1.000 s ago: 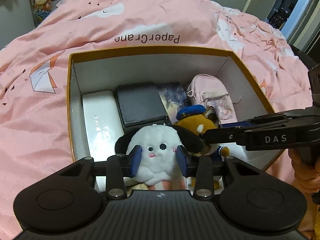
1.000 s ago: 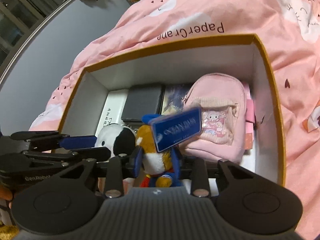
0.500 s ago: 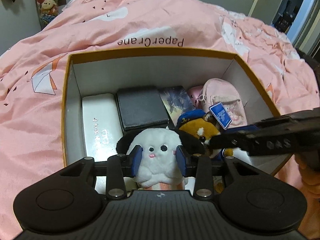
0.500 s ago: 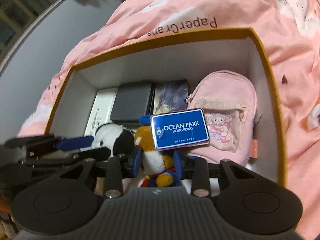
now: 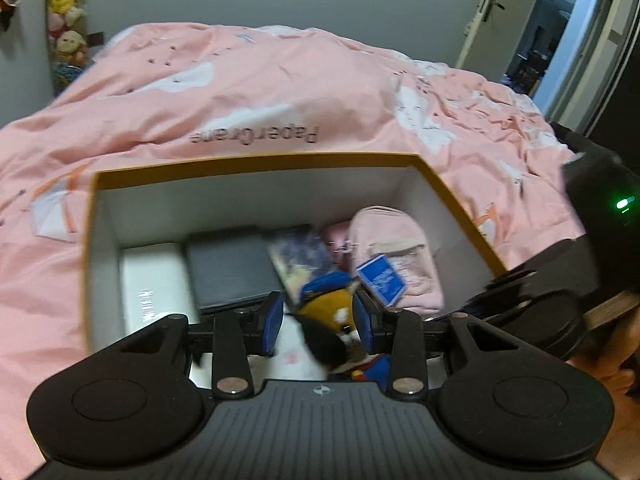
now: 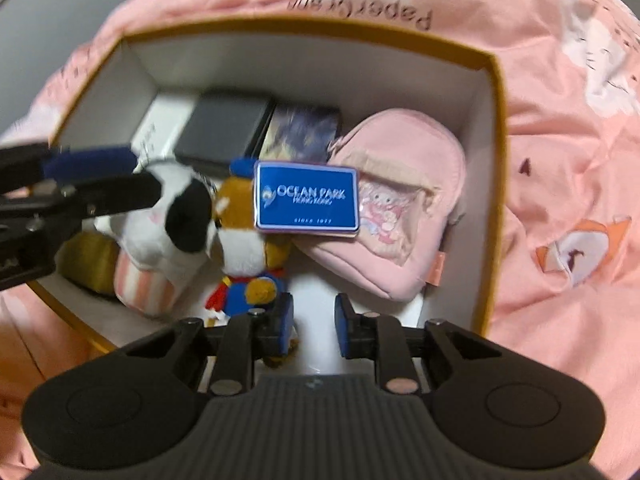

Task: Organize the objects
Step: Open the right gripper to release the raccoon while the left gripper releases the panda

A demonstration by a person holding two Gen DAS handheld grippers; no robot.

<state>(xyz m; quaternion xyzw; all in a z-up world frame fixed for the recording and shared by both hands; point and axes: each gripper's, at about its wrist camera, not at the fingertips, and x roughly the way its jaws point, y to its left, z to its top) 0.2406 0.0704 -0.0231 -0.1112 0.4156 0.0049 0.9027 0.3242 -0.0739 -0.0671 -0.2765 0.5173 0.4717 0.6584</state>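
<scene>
An orange-rimmed box (image 5: 256, 160) (image 6: 320, 28) lies on a pink bed. My left gripper (image 5: 318, 328) is shut on a white dog plush (image 5: 296, 356) (image 6: 160, 216) with black ears, low in the box's near left. In the right wrist view its fingers (image 6: 112, 196) cross the plush's head. An orange plush (image 6: 244, 248) in a blue hat stands beside it with a blue Ocean Park tag (image 6: 307, 200). My right gripper (image 6: 314, 326) is just right of that plush; its jaws are closing with nothing between them.
At the back of the box lie a white case (image 5: 152, 280), a dark grey box (image 5: 228, 264), a dark patterned book (image 6: 304, 132) and a pink mini backpack (image 6: 400, 208). Pink duvet (image 5: 280, 92) surrounds the box. An open door (image 5: 532, 40) is at the far right.
My right gripper has let go of the orange plush, which now stands in the box to the left of its pads. The left wrist view has tilted up, and the white plush sits lower in it.
</scene>
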